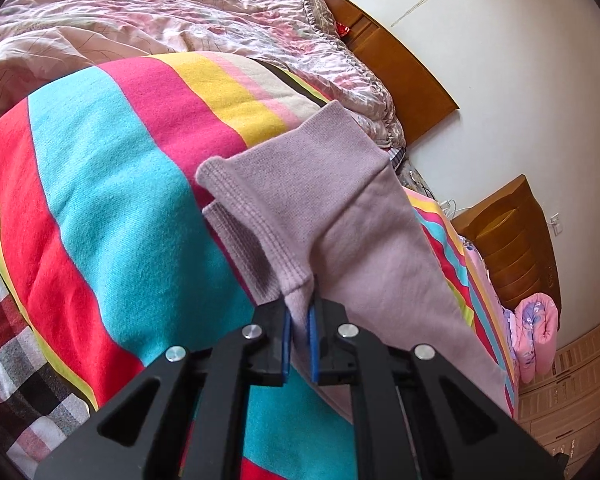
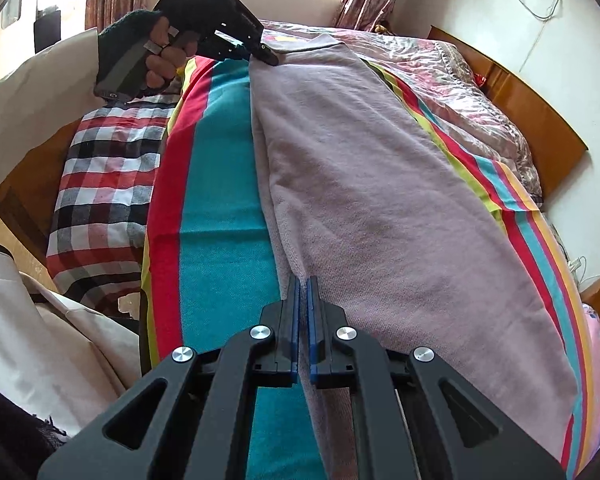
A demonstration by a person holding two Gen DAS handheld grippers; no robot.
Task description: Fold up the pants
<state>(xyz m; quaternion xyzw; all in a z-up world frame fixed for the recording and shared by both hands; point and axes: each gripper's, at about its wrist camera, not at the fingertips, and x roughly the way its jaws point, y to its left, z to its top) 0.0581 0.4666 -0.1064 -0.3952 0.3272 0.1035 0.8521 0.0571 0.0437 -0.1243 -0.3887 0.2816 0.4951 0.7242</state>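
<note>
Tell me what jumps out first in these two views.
The bright striped blanket covering the bed grabs the eye, with the pale mauve pants stretched lengthwise along it. The left gripper is shut on the ribbed cuffs at one end, and the right gripper pinches the pants' edge at the near end. A checked cloth lies beside the blanket.

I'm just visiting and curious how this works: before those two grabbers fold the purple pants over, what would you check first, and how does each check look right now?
1. Left gripper clamped on the pants' ribbed cuff: ok.
2. Right gripper pinching the lilac pants edge: cannot tell; its pads stand close together at the fabric.
3. Pants lying flat along the striped blanket: ok, only mild wrinkles.
4. Both legs stacked evenly: cannot tell; the lower layer is mostly hidden.
5. Space on the blanket for folding: ok, bare stripes beside the pants.
</note>
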